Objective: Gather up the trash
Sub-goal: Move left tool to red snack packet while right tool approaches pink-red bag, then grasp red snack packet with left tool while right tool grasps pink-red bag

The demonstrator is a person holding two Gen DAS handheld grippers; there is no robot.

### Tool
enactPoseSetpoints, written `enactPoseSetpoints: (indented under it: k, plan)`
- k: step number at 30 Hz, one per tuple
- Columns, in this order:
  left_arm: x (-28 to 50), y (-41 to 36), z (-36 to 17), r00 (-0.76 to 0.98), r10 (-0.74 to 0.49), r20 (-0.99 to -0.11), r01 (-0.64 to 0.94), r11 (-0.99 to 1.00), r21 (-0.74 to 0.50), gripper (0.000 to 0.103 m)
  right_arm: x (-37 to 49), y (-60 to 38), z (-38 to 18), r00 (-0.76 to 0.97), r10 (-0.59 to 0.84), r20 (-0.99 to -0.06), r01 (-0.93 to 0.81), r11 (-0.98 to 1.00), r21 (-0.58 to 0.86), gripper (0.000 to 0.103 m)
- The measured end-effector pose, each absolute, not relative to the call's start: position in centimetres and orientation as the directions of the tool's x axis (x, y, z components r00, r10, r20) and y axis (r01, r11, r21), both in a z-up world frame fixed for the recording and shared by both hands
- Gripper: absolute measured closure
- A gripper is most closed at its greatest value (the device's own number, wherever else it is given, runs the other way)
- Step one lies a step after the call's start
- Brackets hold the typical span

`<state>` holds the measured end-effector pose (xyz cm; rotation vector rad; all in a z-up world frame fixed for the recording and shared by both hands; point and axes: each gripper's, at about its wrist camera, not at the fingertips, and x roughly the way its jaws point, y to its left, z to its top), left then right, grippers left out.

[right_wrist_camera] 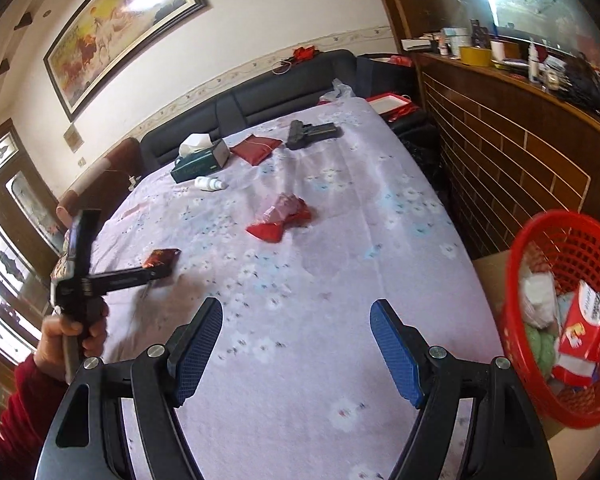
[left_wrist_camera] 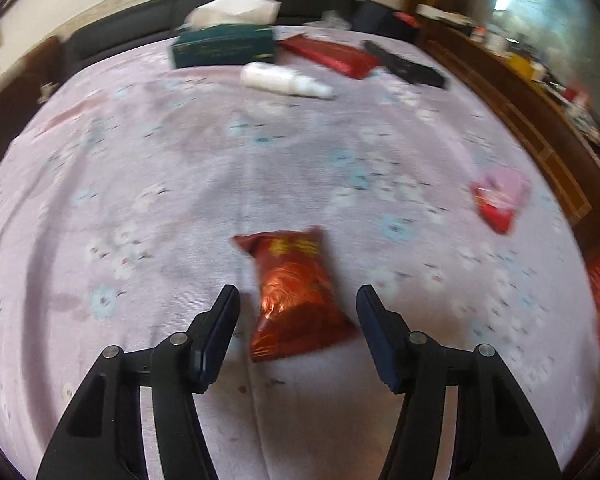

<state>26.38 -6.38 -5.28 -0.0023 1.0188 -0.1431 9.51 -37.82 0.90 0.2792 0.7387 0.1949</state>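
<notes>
Left claw [left_wrist_camera: 298, 296] astride red packet [left_wrist_camera: 296, 300]

A bed [right_wrist_camera: 340, 280] under a pale lilac flowered cover carries everything. At its near left lies a dark red foil snack packet [left_wrist_camera: 296, 300], flat on the cover. Farther right sits a crumpled red and pink wrapper [right_wrist_camera: 280, 218]. Along the far end, left to right, rest a green tissue box [right_wrist_camera: 200, 162], a white bottle [right_wrist_camera: 210, 184] lying on its side just before it, a flat red packet [right_wrist_camera: 256, 148] and a black device [right_wrist_camera: 310, 134].
</notes>
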Motion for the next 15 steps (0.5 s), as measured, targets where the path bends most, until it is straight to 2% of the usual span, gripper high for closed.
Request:
enactPoseSetpoints:
  k: [2,7,15]
  plan:
    - [26.4,-6.3,-5.3,0.539,-0.105,-0.836,0.091,0.994,-0.066,0.055,10.7,-37.3,1.2,0.714,0.279,-0.642,-0.08,0.943,0.322,0.022]
    - [26.2,-5.6,-5.1,0.576,-0.106,-0.811,0.047,0.994,-0.096,0.057,15.2,-35.7,0.7,0.667,0.296,-0.684,-0.048,0.933,0.357,0.023]
    - [24.1,-5.2,-2.6,0.72,-0.079,-0.689,0.039,0.997,-0.074,0.057,24.1,-33.3,-1.9,0.623,0.247,-0.742,0.078,0.924,0.373,0.023]
